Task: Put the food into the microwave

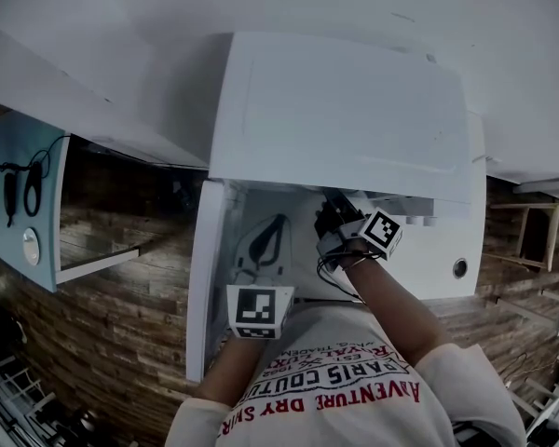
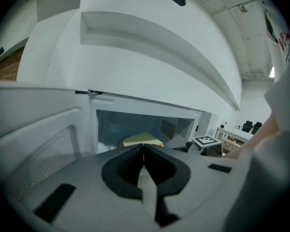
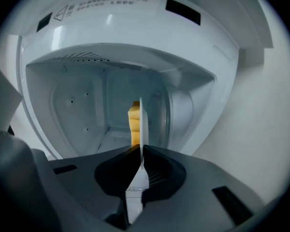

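A white microwave (image 1: 340, 110) stands with its door (image 1: 205, 277) swung open to the left. My right gripper (image 1: 334, 220) reaches into the cavity (image 3: 87, 110). In the right gripper view, my right gripper (image 3: 140, 151) is shut on the rim of a thin white plate (image 3: 142, 124), seen edge-on. Yellow food (image 3: 134, 122) rests on it inside the oven. My left gripper (image 1: 261, 250) hangs just in front of the opening beside the door. In its own view the left gripper (image 2: 143, 148) is shut with nothing held. Past it I see the yellow food (image 2: 142, 139) and the right gripper's marker cube (image 2: 206, 140).
The microwave stands on a white counter (image 1: 447, 259) under a white shelf (image 2: 159, 42). A light blue panel (image 1: 19, 203) with cables hangs at the left, over wood-patterned flooring (image 1: 112, 315). Desks and chairs (image 2: 249, 127) stand far off to the right.
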A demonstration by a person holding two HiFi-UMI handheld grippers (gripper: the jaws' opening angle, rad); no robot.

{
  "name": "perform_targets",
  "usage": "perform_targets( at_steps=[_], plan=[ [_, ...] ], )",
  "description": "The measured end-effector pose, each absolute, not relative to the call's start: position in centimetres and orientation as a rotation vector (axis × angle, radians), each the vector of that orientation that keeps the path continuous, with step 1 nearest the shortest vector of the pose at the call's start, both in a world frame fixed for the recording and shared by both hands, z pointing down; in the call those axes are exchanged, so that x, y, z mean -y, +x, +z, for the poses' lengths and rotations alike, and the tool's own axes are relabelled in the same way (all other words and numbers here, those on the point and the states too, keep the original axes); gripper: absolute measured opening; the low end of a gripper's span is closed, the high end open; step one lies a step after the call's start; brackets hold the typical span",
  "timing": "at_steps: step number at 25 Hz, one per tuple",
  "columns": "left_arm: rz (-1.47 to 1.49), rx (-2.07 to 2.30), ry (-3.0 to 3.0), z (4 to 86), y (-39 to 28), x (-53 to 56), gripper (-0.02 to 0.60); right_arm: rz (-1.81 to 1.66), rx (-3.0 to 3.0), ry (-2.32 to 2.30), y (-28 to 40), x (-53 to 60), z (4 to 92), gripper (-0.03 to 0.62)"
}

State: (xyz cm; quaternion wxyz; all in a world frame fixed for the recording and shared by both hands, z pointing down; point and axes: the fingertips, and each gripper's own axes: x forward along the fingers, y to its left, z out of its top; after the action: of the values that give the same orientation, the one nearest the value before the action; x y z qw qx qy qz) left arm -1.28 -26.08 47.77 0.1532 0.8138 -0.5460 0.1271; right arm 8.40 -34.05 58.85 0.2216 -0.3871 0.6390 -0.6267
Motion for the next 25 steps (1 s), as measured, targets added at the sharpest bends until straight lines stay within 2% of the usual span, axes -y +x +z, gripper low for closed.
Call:
perform_targets(
  at_steps=[15,22,25],
  plan=[
    [0.375,1.487,2.363,48.1,-0.2,25.6,0.006,-1.63,-1.982,-1.223,7.0,35.3,57.4,0.041],
    [0.365,1.483,2.344,48.4,-0.5,25.5,0.006,-1.533,-2.273,-1.286,6.5,34.9,57.0,0.173],
    [0.356,1.476,2.336,48.7,-0.4,25.4,0.006,-1.472,-2.526,-1.36,6.1,34.3,57.5,0.204]
  ],
)
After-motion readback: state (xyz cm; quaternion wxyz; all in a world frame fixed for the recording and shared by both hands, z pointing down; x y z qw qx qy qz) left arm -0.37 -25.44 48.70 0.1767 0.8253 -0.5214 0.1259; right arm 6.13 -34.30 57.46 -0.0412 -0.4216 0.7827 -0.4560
